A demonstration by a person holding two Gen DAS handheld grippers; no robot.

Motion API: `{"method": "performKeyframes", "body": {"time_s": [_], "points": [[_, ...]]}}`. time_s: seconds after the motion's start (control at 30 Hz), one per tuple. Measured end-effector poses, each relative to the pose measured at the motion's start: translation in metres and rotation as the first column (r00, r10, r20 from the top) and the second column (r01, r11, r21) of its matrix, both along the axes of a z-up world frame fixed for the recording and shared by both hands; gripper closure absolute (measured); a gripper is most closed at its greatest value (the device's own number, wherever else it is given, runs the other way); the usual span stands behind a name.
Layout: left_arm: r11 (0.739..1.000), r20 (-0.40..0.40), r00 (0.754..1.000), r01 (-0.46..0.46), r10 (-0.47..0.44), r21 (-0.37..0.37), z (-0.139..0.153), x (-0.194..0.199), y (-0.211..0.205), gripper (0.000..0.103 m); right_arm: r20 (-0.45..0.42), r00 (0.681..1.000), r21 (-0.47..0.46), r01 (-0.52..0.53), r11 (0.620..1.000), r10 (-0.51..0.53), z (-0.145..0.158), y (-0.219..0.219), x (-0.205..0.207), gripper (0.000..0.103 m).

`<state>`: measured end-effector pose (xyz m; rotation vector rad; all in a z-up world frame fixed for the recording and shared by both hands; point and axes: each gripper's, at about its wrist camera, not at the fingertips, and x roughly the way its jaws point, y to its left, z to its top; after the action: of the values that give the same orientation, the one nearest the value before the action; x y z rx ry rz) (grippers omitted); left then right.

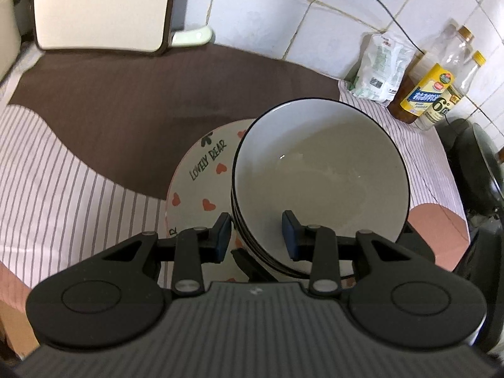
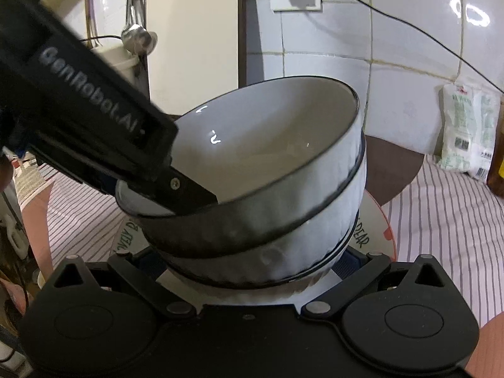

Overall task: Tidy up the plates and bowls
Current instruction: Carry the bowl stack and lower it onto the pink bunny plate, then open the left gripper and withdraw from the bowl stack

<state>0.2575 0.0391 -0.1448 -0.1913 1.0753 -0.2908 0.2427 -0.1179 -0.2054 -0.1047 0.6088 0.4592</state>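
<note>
A stack of white bowls with black rims [image 1: 318,163] stands over a white plate [image 1: 201,189] printed with red hearts and "LOVELY DEAR". My left gripper [image 1: 256,236] is shut on the near rim of the top bowl [image 2: 267,145], one pad outside the wall and one inside. In the right wrist view that top bowl sits tilted in the lower bowl [image 2: 283,252]. My right gripper [image 2: 245,261] has its fingers spread wide around the lower bowl, with a blue pad against each side. The bowls hide most of both pads.
A striped and brown cloth [image 1: 63,163] covers the counter. A cutting board [image 1: 100,9] and a pale knife handle [image 1: 192,36] lean at the back wall. A bag [image 1: 381,66], bottles [image 1: 434,88] and a black appliance [image 1: 472,163] stand to the right.
</note>
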Motion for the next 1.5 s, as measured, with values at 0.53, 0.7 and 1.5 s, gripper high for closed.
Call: {"method": "performKeyframes", "body": {"time_s": [0.53, 0.7, 1.5], "points": [[0.997, 0.149, 0.989, -0.037, 0.028, 0.062, 0.062, -0.058, 0.005, 0.05, -0.011, 0.994, -0.046, 0.106, 0.993, -0.107, 0.042, -0.02, -0.058, 0.0], [0.998, 0.203, 0.979, -0.033, 0.02, 0.058, 0.094, -0.087, 0.011, 0.047, 0.047, 0.987, -0.018, 0.153, 0.988, -0.152, 0.072, -0.039, -0.092, 0.001], [0.991, 0.309, 0.95, -0.078, 0.042, 0.106, 0.153, -0.191, 0.018, 0.006, 0.095, 0.925, -0.062, 0.375, 0.925, -0.368, 0.17, -0.07, -0.202, 0.0]]}}
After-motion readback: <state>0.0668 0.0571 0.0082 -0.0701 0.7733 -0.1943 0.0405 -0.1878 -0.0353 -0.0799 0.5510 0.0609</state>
